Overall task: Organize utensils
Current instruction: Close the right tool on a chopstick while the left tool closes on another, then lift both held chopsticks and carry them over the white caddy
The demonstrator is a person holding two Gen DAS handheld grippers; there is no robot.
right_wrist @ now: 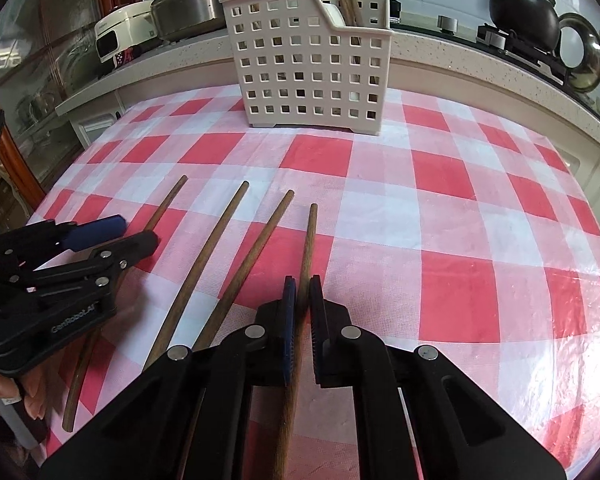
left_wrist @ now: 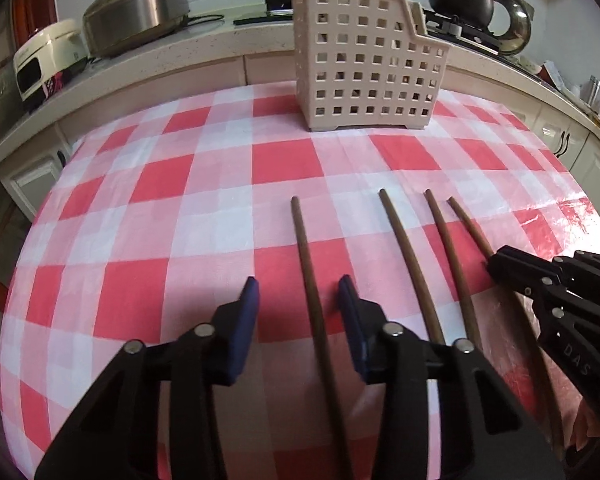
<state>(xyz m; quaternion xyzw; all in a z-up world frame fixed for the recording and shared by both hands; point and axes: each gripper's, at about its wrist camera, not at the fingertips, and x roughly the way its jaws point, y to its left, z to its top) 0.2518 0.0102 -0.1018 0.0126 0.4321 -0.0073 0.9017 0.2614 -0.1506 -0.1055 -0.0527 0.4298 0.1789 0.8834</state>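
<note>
Risky: right claw pinches one chopstick; left claw, open, straddles another chopstick lower centre, which could roll away.

A home kitchen. Speckled stone counter along the back with a black clay pot on a gas hob, a lidded steel pan, a white cooker; cabinet doors below; checked red-and-white cloth over the table.

"GenRoboAI" on left gripper body; "DAS" (partial) on right gripper.
</note>
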